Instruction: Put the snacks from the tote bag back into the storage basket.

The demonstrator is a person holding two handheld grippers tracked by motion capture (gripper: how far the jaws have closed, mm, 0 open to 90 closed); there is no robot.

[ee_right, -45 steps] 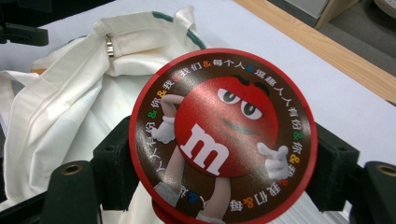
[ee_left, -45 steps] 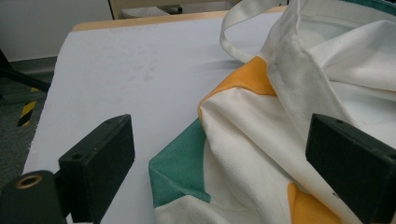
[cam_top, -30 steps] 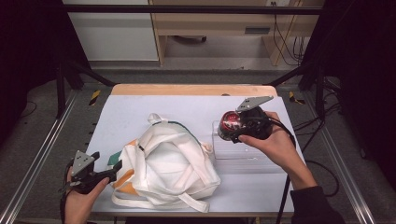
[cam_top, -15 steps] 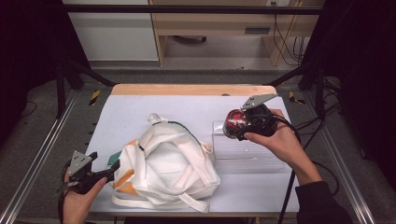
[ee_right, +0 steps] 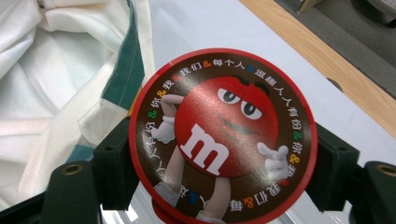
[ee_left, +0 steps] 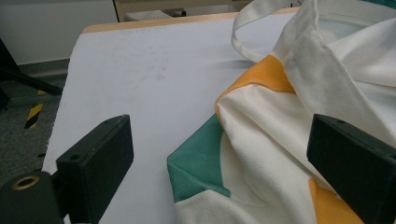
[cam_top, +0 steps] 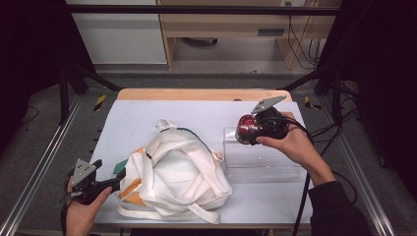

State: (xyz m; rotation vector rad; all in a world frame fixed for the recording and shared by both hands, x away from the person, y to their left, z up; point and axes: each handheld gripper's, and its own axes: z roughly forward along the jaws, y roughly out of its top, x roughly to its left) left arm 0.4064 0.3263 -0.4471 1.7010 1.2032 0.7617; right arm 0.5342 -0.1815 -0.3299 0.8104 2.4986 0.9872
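Note:
A white cloth bag (cam_top: 174, 174) with orange and green patches lies rumpled on the white table (cam_top: 147, 115). My left gripper (cam_top: 115, 179) rests at the bag's left edge, open, its jaws straddling the green corner (ee_left: 198, 163) without pressing it. My right gripper (cam_top: 246, 130) is raised above a clear plastic box (cam_top: 260, 160) and is shut on a round red candy tin (cam_top: 245, 129). The tin's lid (ee_right: 223, 135) shows a red cartoon candy figure with a white "m", and the two jaws clamp its sides.
The clear box sits right of the bag on the table. A wooden strip (cam_top: 201, 94) edges the table's far side. Metal frame rails (cam_top: 39, 167) run along both sides, with cables (cam_top: 334, 128) at the right.
My right gripper has carried the tin a little to the right and slightly lower over the clear box. The left gripper and the bag have stayed put.

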